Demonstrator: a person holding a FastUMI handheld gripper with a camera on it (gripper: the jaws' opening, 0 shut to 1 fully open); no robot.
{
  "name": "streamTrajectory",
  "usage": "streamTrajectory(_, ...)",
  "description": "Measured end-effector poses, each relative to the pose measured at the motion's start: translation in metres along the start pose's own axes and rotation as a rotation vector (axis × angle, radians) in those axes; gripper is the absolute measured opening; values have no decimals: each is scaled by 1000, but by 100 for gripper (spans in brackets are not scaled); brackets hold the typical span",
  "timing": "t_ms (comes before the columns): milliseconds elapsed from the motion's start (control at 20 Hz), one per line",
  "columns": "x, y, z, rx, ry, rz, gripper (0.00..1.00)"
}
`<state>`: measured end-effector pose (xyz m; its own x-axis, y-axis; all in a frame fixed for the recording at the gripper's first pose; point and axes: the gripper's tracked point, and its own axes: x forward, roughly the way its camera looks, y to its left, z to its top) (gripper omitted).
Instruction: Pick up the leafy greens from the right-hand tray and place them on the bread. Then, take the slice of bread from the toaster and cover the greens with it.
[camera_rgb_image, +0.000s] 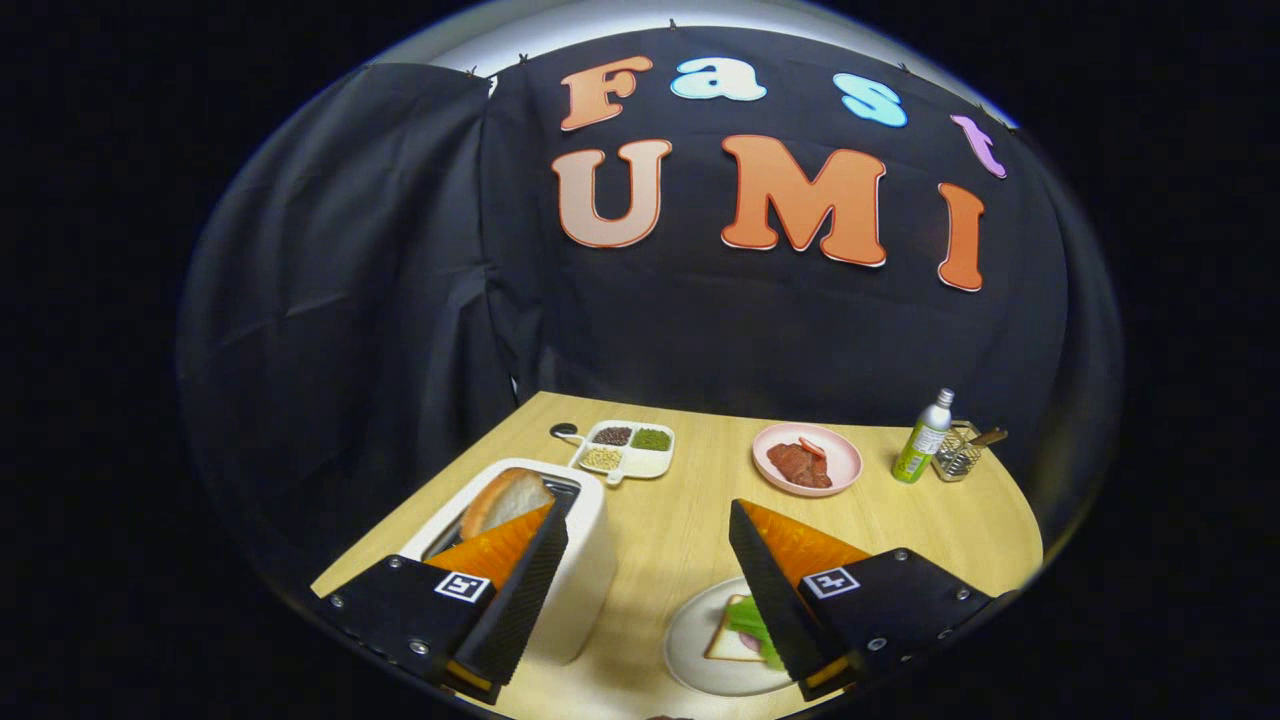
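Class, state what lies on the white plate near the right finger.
On the white plate lies bread topped with leafy greens. The open gripper's right finger covers the rest.

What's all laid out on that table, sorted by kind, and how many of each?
Plates and trays: 3, the white plate, pink plate and divided tray
Bread slices: 2, one in the toaster, one on the white plate
Toaster: 1
Bottle: 1
Wire basket: 1
Total: 8
The gripper is open, holding nothing.
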<state>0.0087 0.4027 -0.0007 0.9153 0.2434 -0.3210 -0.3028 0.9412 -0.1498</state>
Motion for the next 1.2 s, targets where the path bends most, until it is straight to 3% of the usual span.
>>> streamTrajectory(350,17,63,-1,-16,-4,51,98)
streamTrajectory(600,36,66,-32,-44,50,-3,97)
streamTrajectory(800,44,74,-53,-48,86,10,74)
streamTrajectory(900,45,77,-59,-52,94,12,57)
streamTrajectory(950,44,79,-60,-53,96,18,41)
streamTrajectory(1050,44,79,-59,-58,88,12,19)
streamTrajectory(1200,43,75,-59,-52,91,12,14)
